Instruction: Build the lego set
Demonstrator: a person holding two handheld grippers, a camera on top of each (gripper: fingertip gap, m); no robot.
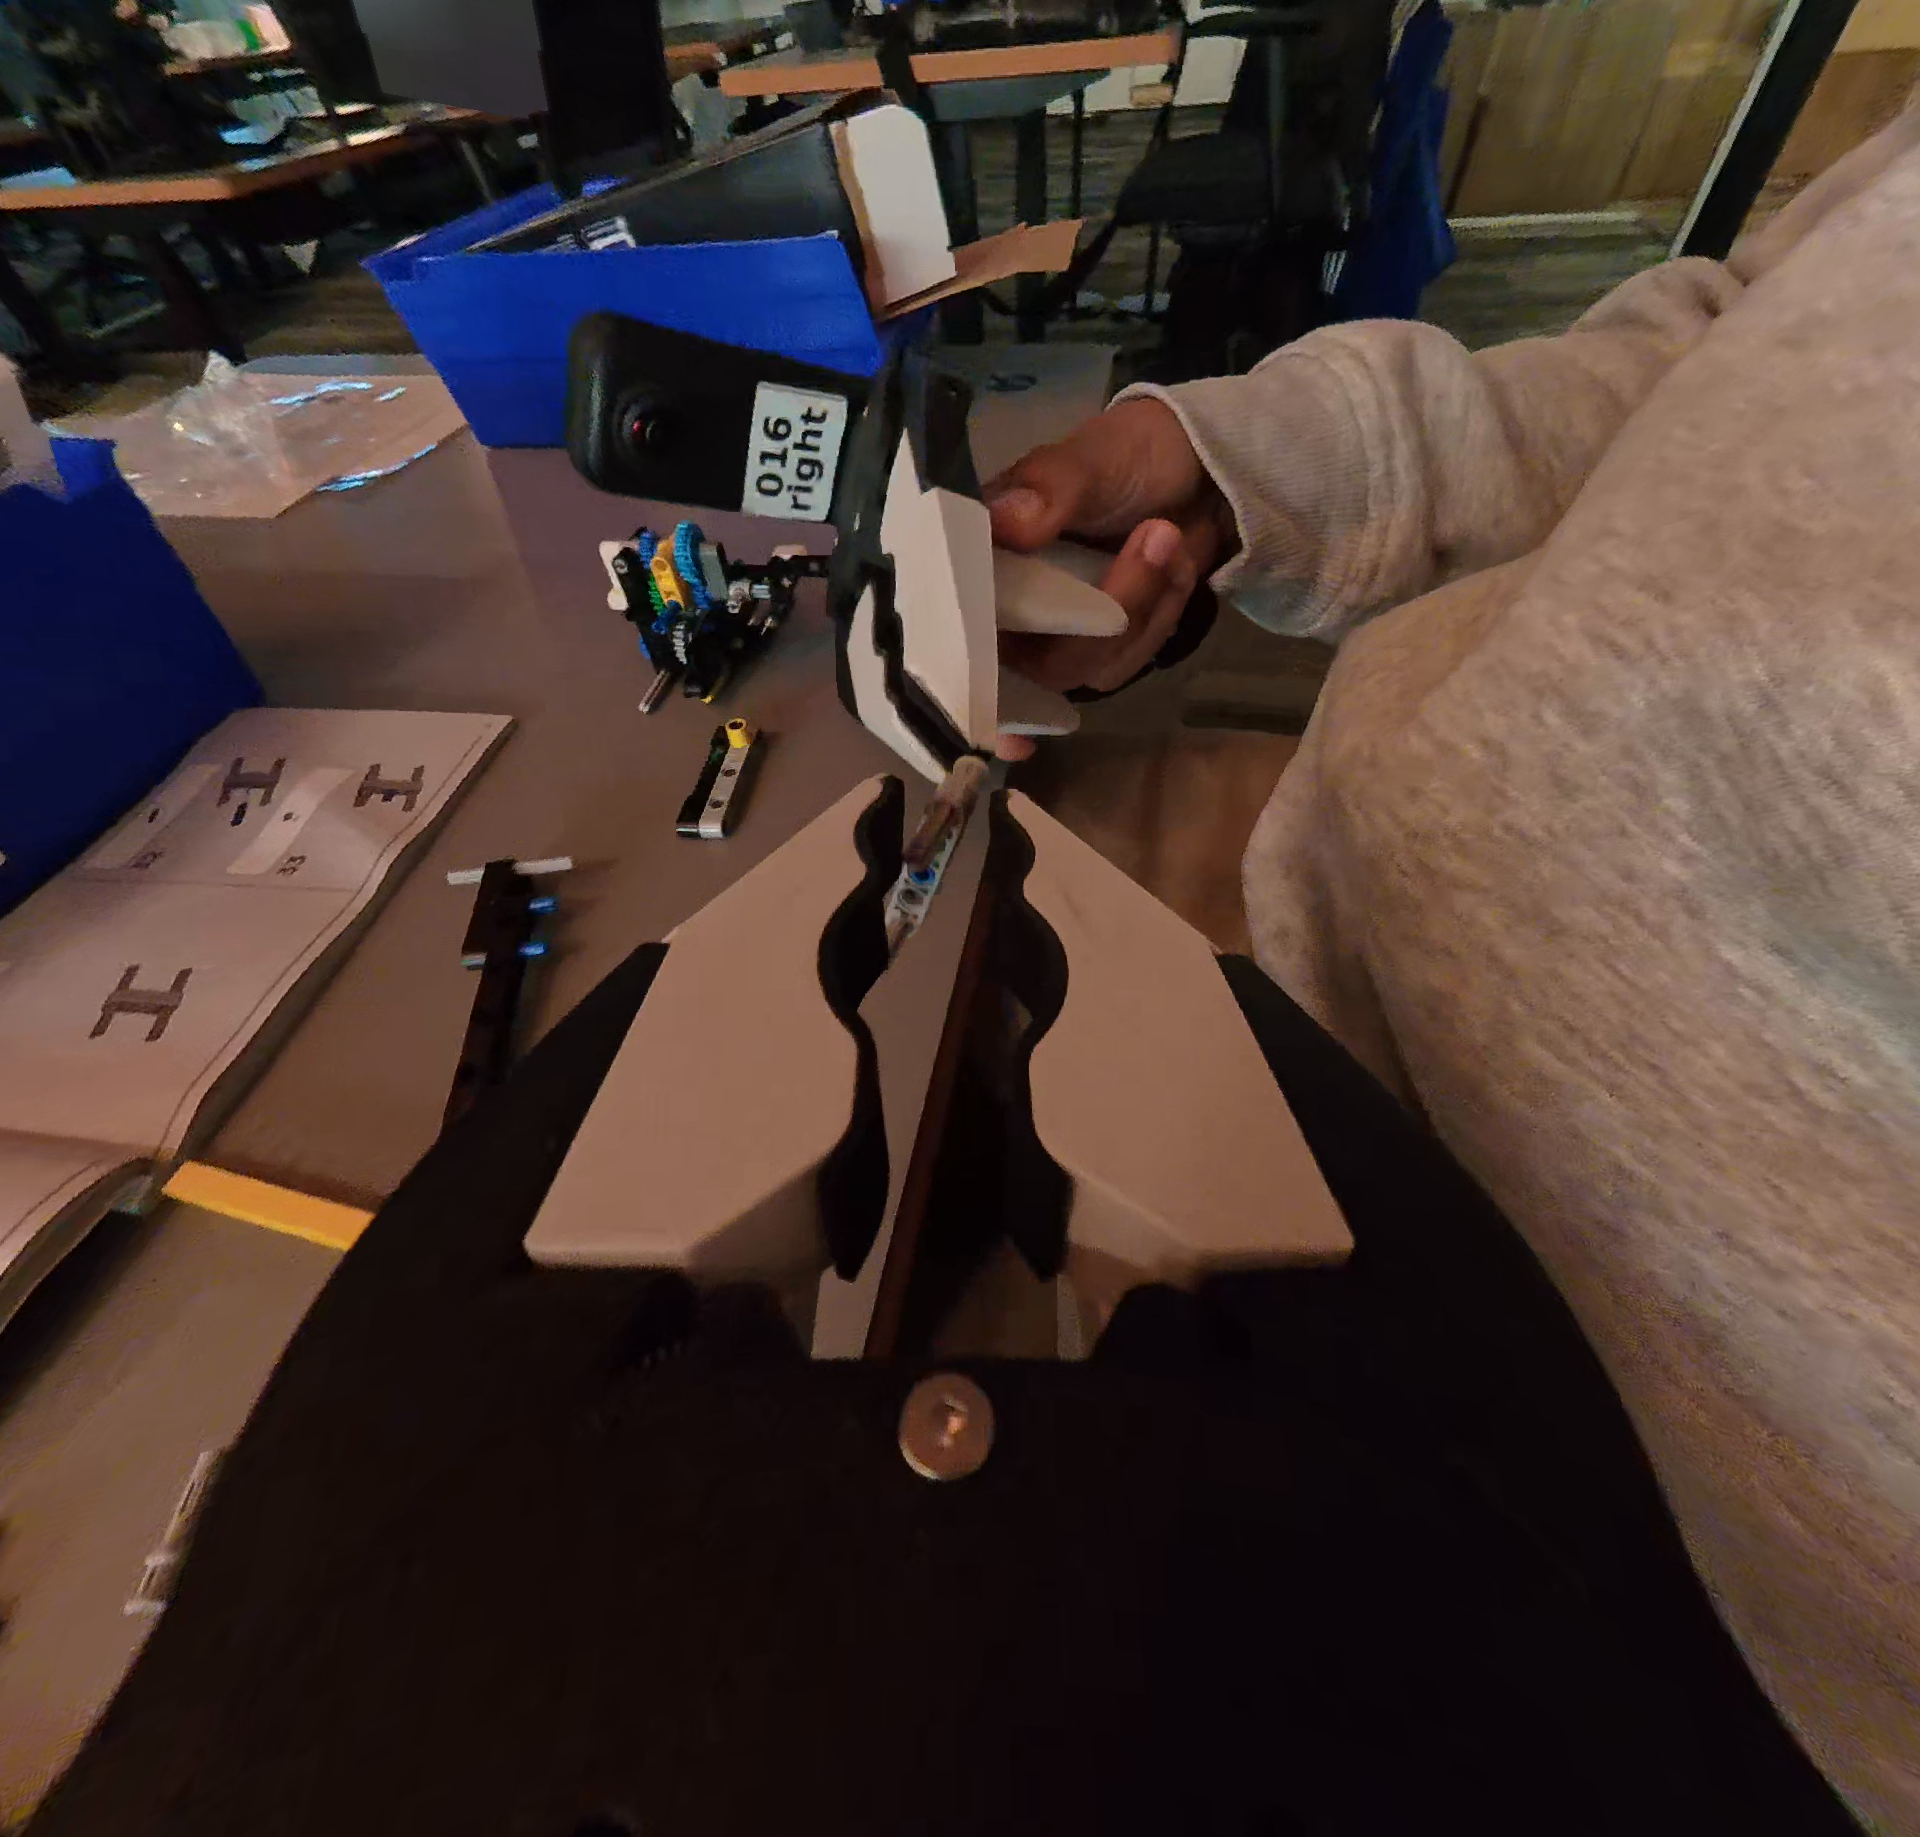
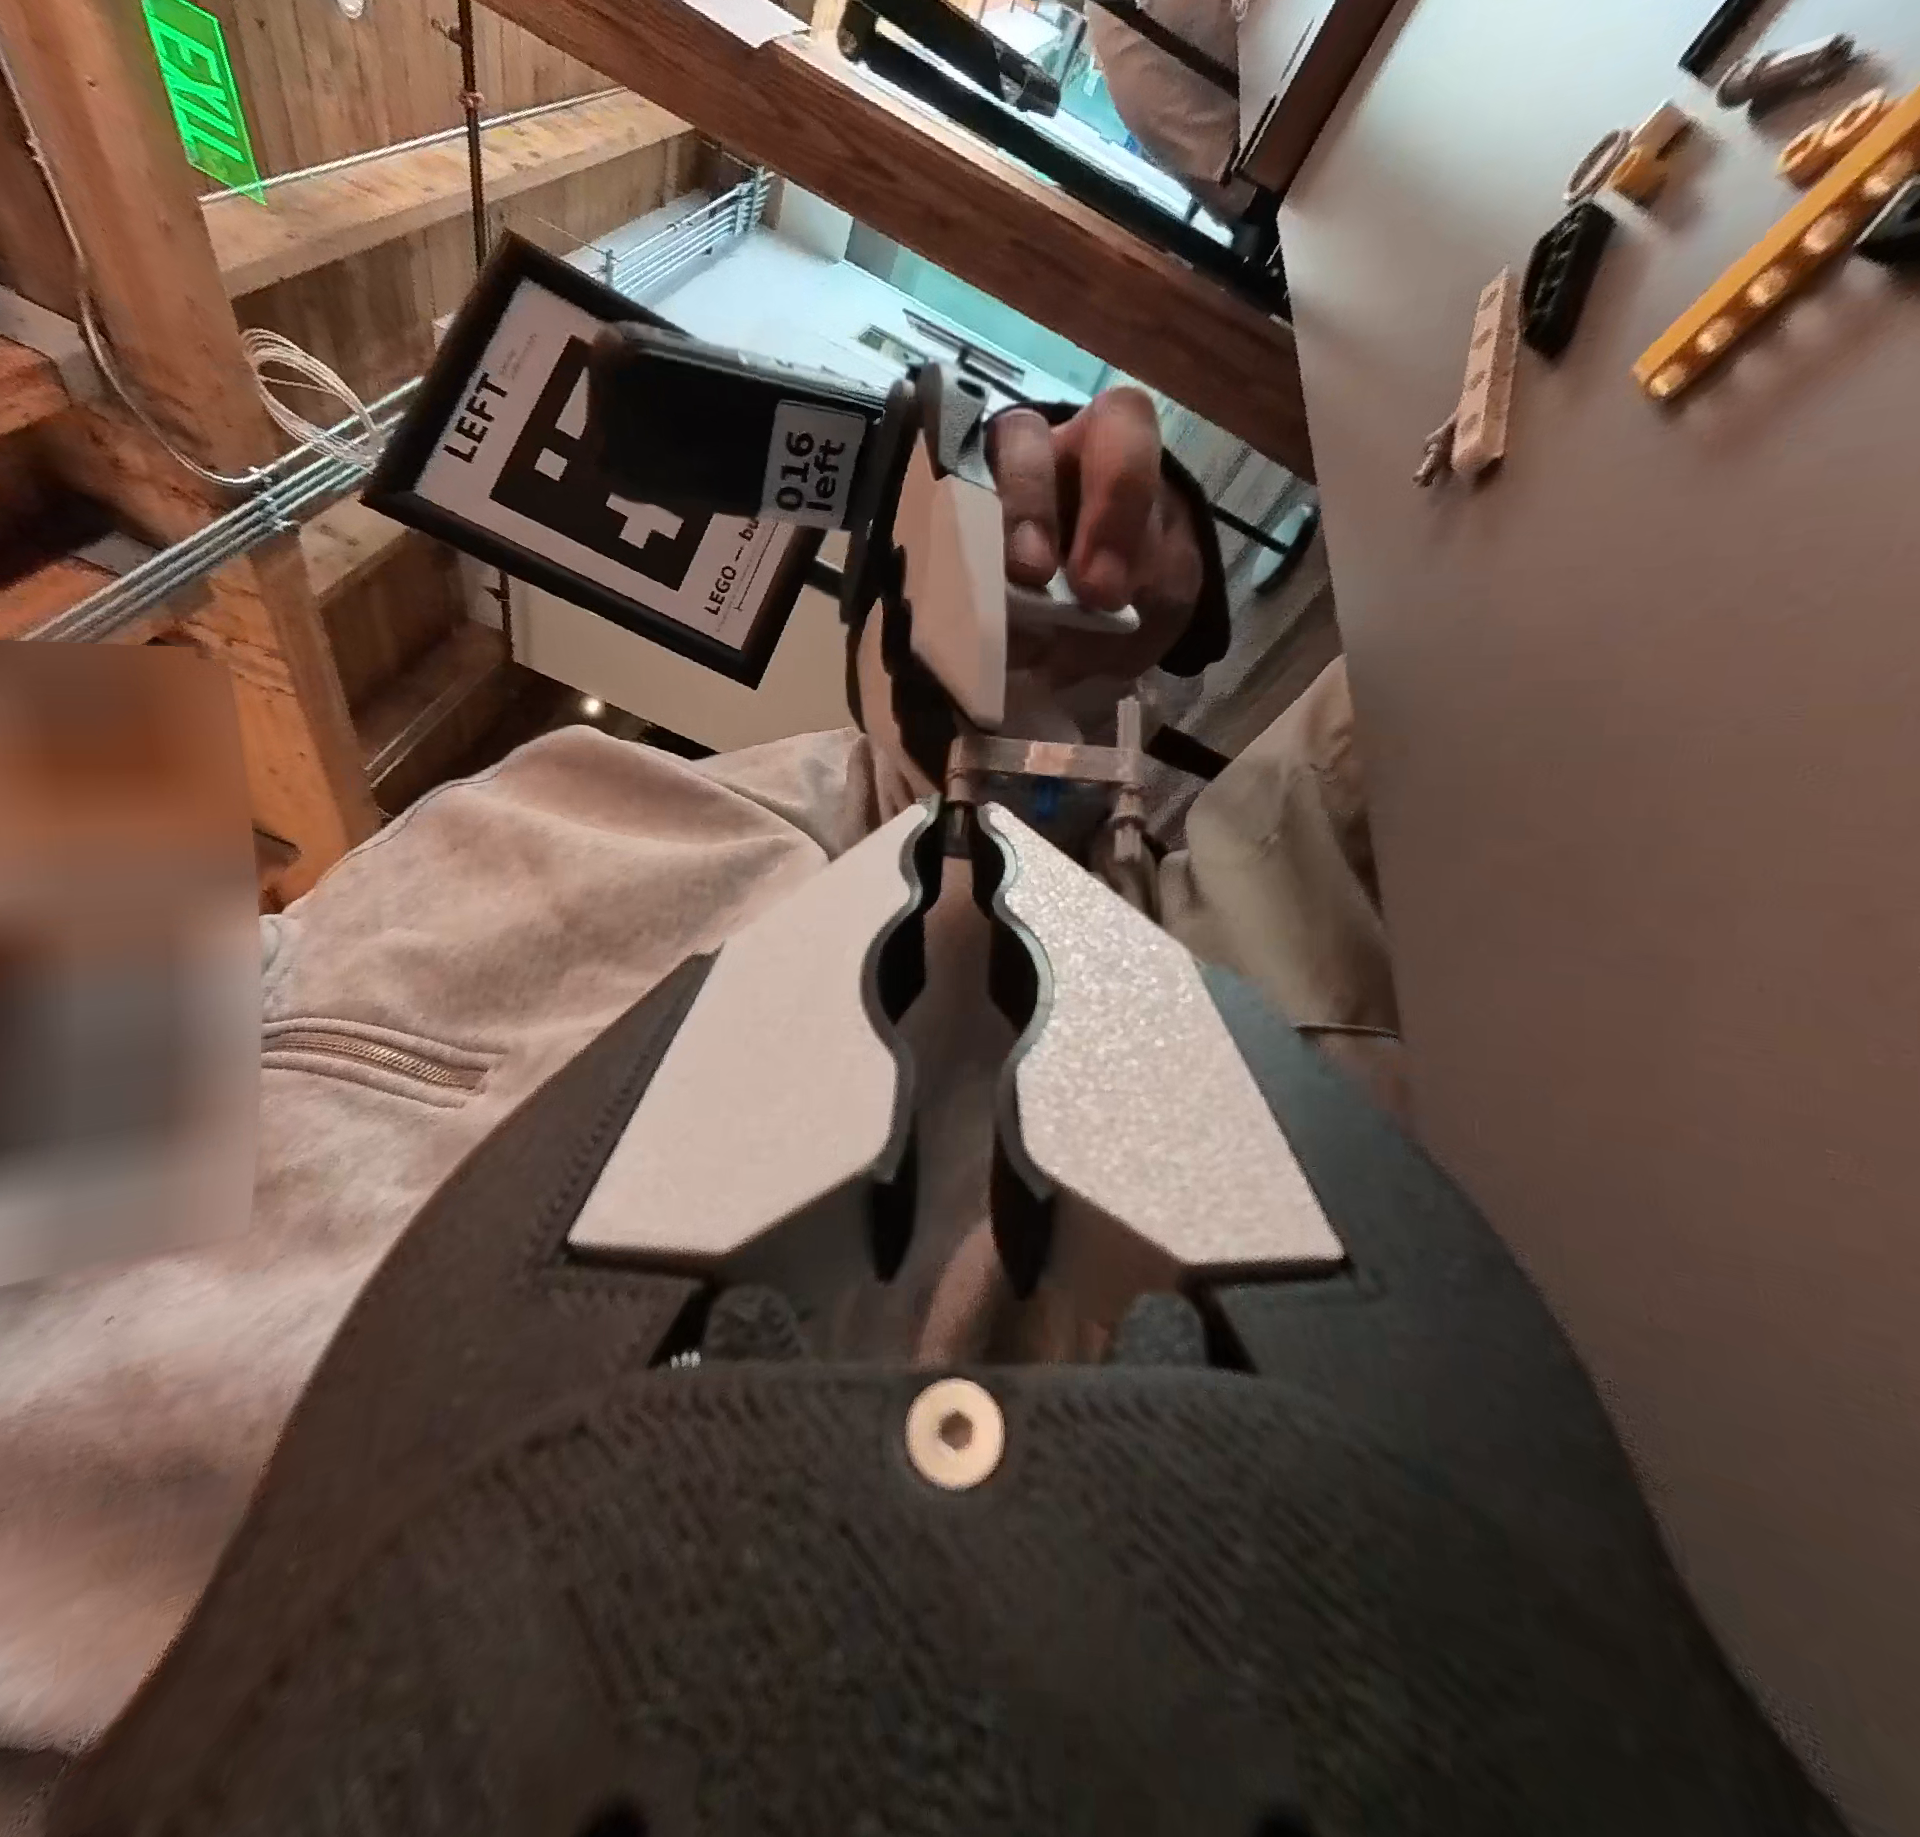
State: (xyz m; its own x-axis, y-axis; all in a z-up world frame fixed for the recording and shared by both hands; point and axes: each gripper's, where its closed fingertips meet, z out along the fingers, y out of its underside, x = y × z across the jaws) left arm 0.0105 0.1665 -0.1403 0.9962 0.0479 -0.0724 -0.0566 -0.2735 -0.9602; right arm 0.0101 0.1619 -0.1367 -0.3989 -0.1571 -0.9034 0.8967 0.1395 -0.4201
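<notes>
Lego beam [image 1: 921,883], light grey with holes, is sitting clamped between the left gripper [image 1: 940,811] jaws, which are closed narrow on it, held above the table [image 1: 436,561]. A grey axle [image 1: 951,795] is sticking out of its far end. The right gripper [image 1: 961,753] jaws are pinching that axle tip; in the right wrist view its fingertips [image 2: 914,831] are hiding the contact, and a crosswise grey piece [image 2: 1039,759] is blurring out. Farther out, a partial build [image 1: 696,608], a black-and-grey piece with a yellow connector [image 1: 719,779], a black beam [image 1: 499,956] with blue pins and the open instruction booklet [image 1: 208,914], cut off at the frame edge, are lying on the table.
</notes>
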